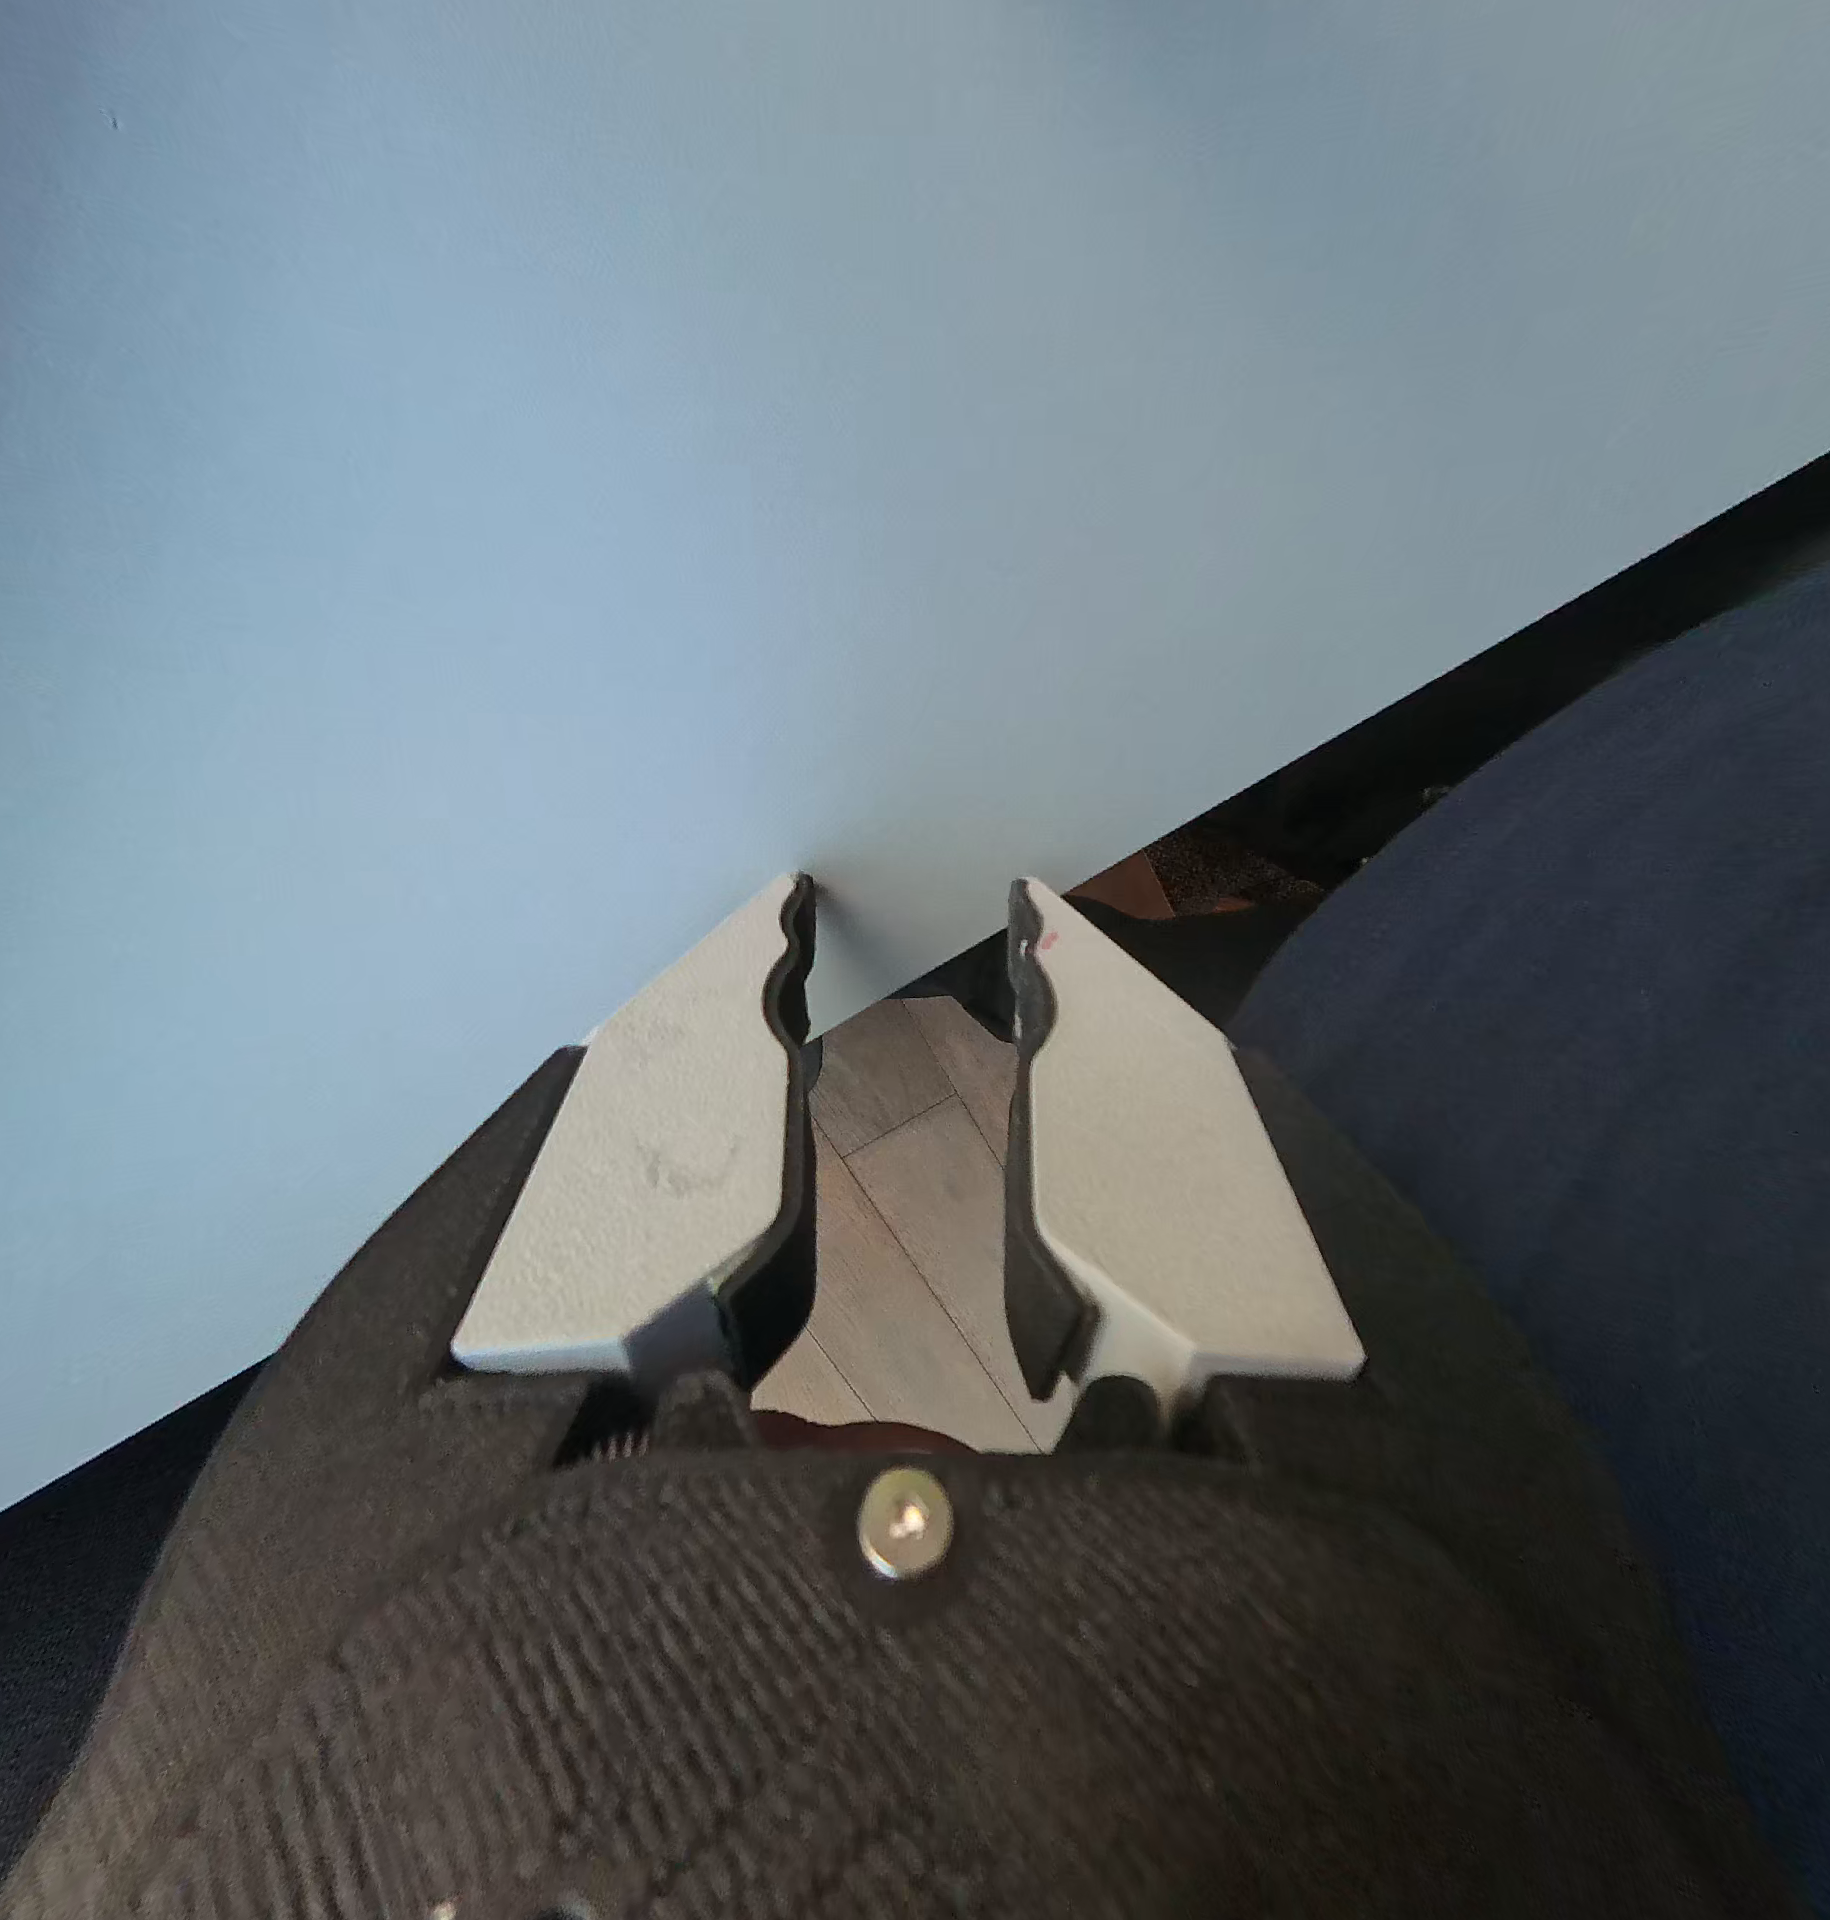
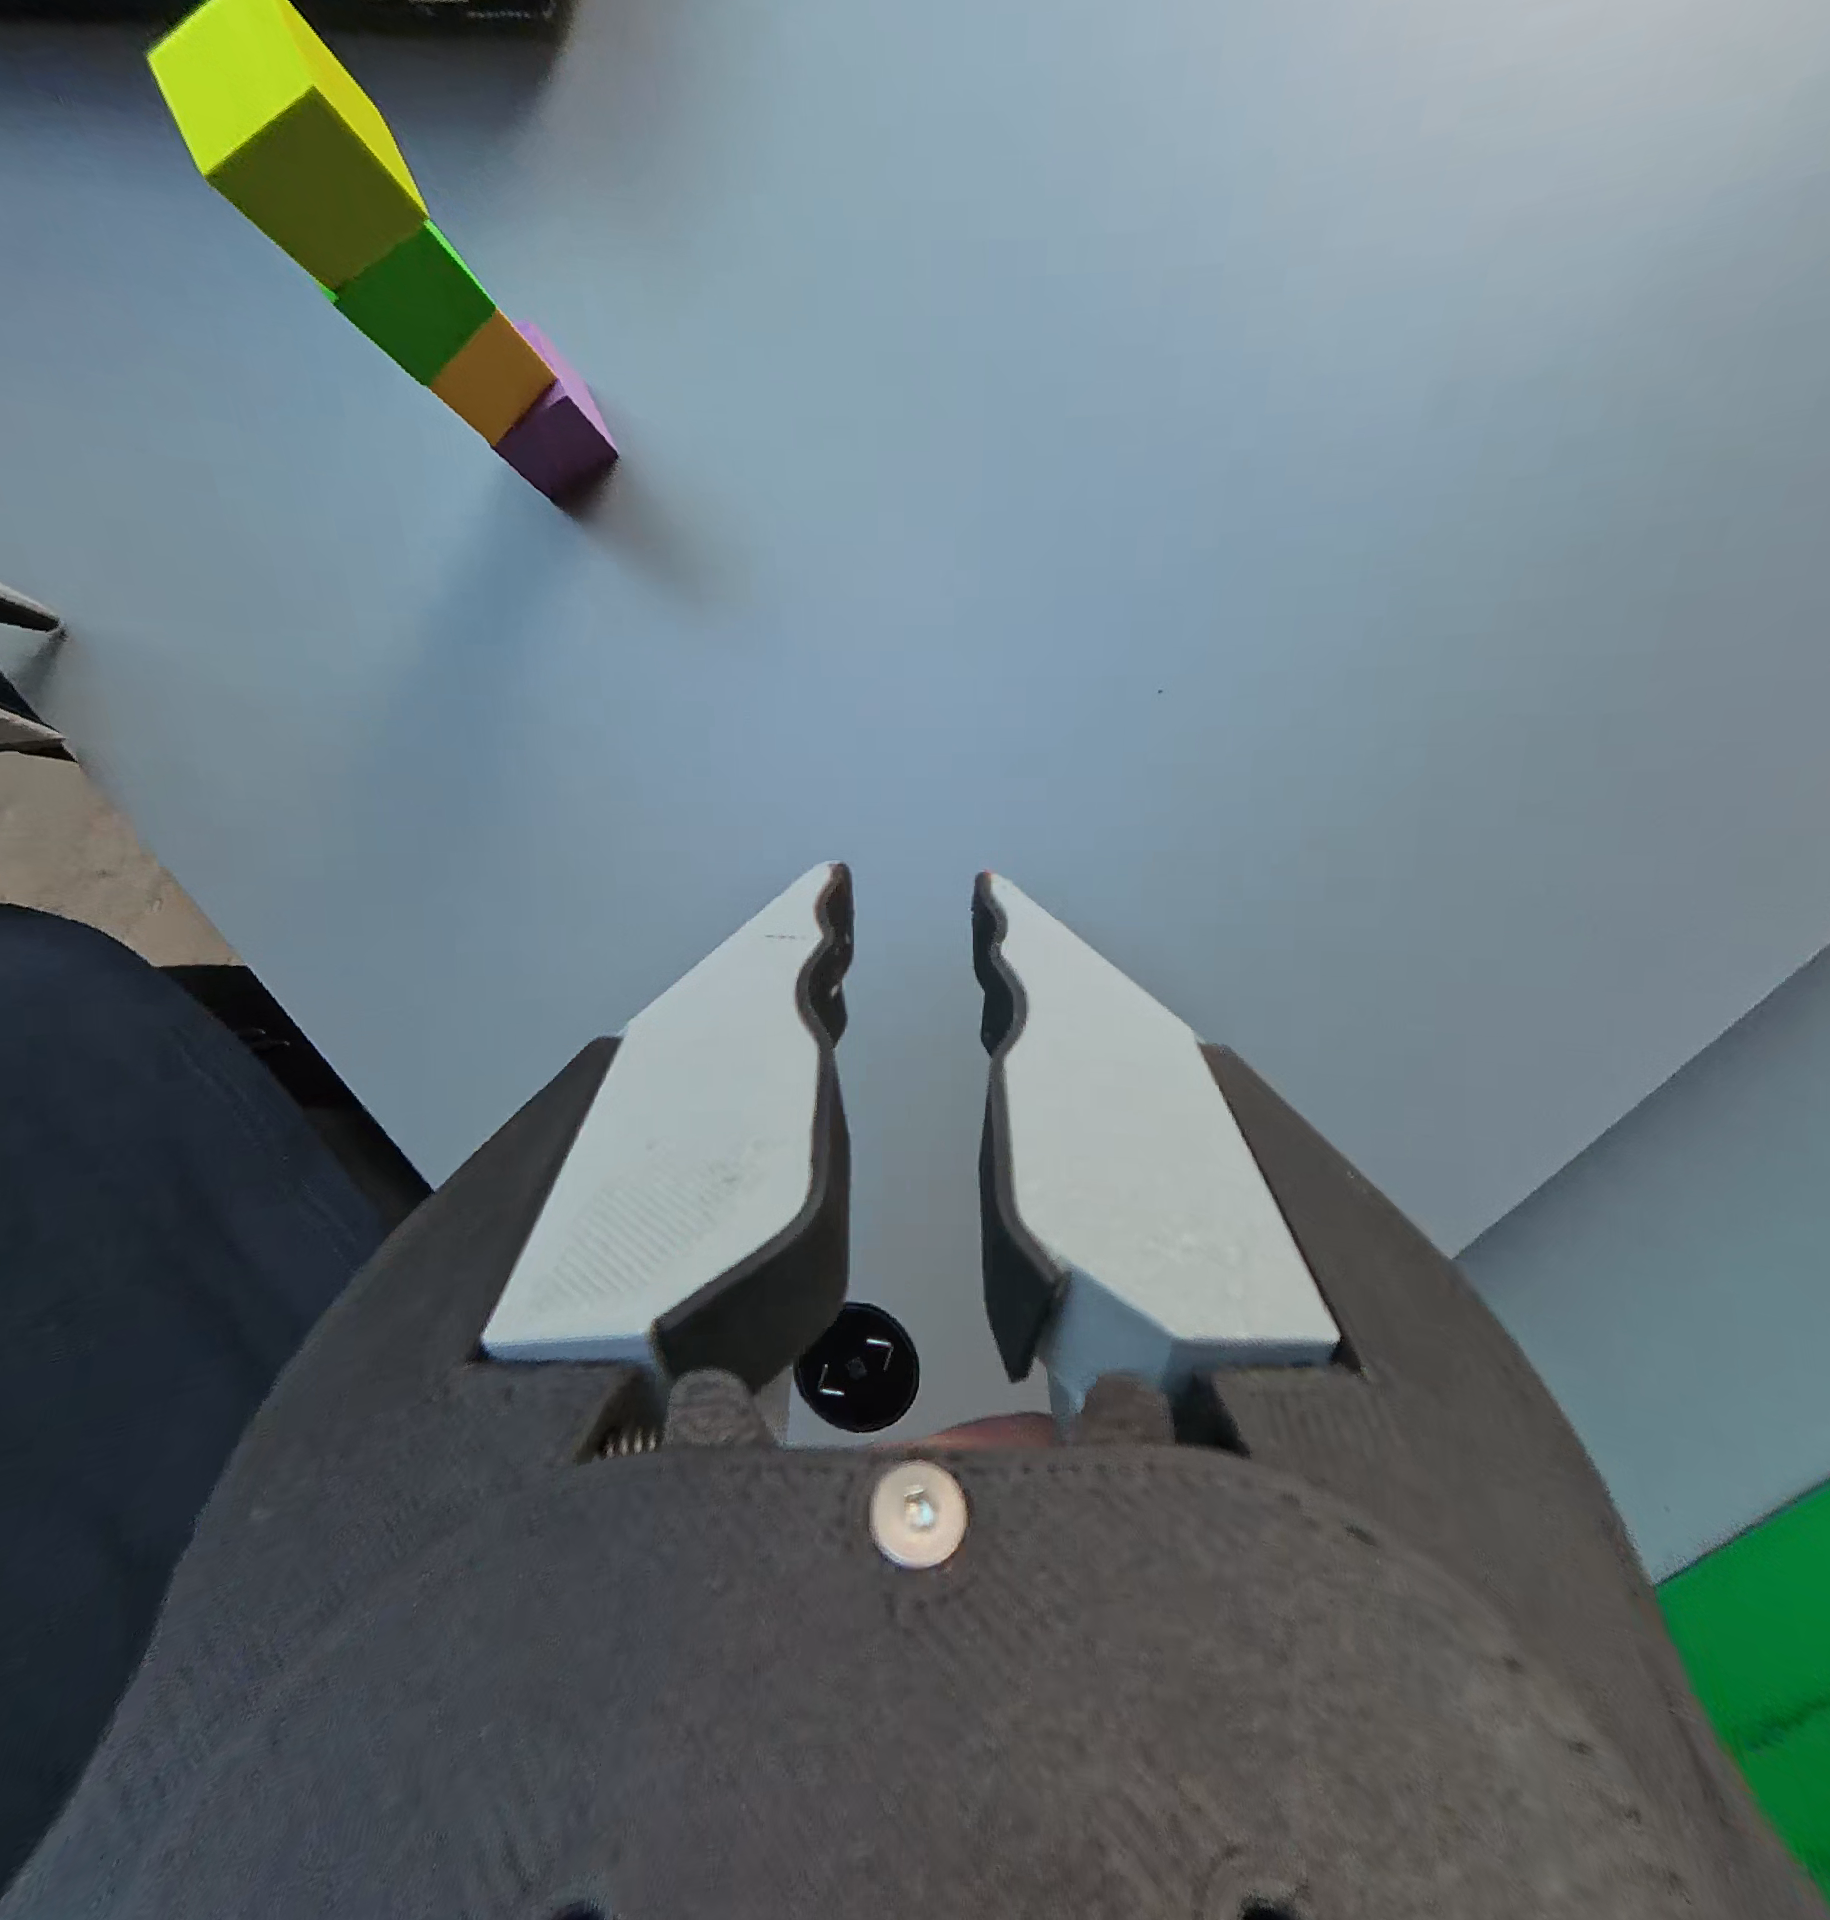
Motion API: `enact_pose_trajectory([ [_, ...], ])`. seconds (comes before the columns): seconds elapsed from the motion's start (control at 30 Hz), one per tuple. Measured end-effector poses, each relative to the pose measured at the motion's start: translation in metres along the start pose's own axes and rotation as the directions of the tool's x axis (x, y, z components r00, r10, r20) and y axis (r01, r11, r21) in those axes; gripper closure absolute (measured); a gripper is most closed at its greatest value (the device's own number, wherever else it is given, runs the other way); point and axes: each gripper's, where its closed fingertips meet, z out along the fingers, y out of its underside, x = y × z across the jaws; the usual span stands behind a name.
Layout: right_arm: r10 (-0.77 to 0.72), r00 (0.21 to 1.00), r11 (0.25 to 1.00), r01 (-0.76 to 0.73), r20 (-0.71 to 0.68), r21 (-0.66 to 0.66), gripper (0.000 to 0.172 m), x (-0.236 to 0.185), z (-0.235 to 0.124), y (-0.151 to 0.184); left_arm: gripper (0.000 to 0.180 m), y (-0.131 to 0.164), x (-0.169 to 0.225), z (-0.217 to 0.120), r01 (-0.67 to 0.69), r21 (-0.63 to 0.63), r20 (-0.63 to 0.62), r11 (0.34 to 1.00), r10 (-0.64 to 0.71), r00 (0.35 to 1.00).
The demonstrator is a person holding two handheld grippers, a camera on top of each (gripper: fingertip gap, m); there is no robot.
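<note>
Ahead and left of the spread, empty right gripper (image 2: 911,883) stood a block tower (image 2: 391,260); the left gripper (image 1: 911,894), also spread and empty, hung over the table's (image 1: 682,468) edge.

Left hand-held gripper (image 1: 911,883): black ribbed printed body, silver screw (image 1: 906,1524) at centre, two white flat fingers (image 1: 672,1122) lined with wavy black pads. Right hand-held gripper (image 2: 911,878): same build, pale fingers (image 2: 1129,1153), silver screw (image 2: 918,1514). Dark navy trousers (image 2: 111,1247) worn.

I'm seeing a yellow (image 2: 287,135), green (image 2: 417,301), orange (image 2: 495,374), purple (image 2: 558,442) block stack showing against the pale blue table (image 2: 1202,520).
</note>
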Motion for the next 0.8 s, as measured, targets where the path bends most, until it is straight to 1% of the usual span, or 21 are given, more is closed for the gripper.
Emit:
enact_pose_trajectory([
  [0.13,0.004,1.000,1.000,-0.004,0.006,-0.005,0.146,0.004,0.002,0.003,0.146,-0.003,0.004,0.002,0.004,-0.003,0.003,1.000,-0.004,1.000],
  [0.17,0.004,1.000,1.000,-0.004,0.010,-0.004,0.149,0.004,0.002,0.003,0.145,-0.003,0.005,0.003,0.007,-0.005,0.001,1.000,-0.007,1.000],
  [0.23,-0.008,1.000,1.000,0.008,0.022,0.010,0.172,0.001,0.000,0.001,0.146,-0.004,0.005,0.003,0.013,0.000,0.003,1.000,-0.013,1.000],
  [0.33,-0.033,0.999,0.998,0.031,0.025,0.048,0.172,-0.001,-0.005,-0.004,0.146,-0.005,0.005,0.003,0.014,-0.001,0.000,1.000,-0.014,1.000],
  [0.4,-0.048,0.999,0.998,0.047,0.024,0.044,0.172,-0.001,-0.007,-0.004,0.147,-0.005,0.002,0.003,0.008,-0.004,0.003,1.000,-0.008,1.000],
  [0.57,-0.094,0.995,0.995,0.095,-0.039,0.022,0.172,0.004,-0.014,-0.002,0.146,-0.008,-0.006,0.001,0.003,-0.003,0.004,1.000,-0.003,1.000],
  [0.8,-0.048,0.997,0.998,0.050,-0.058,0.029,0.172,0.005,-0.023,0.007,0.146,-0.015,-0.009,0.003,-0.009,0.005,-0.014,1.000,0.009,1.000],
])
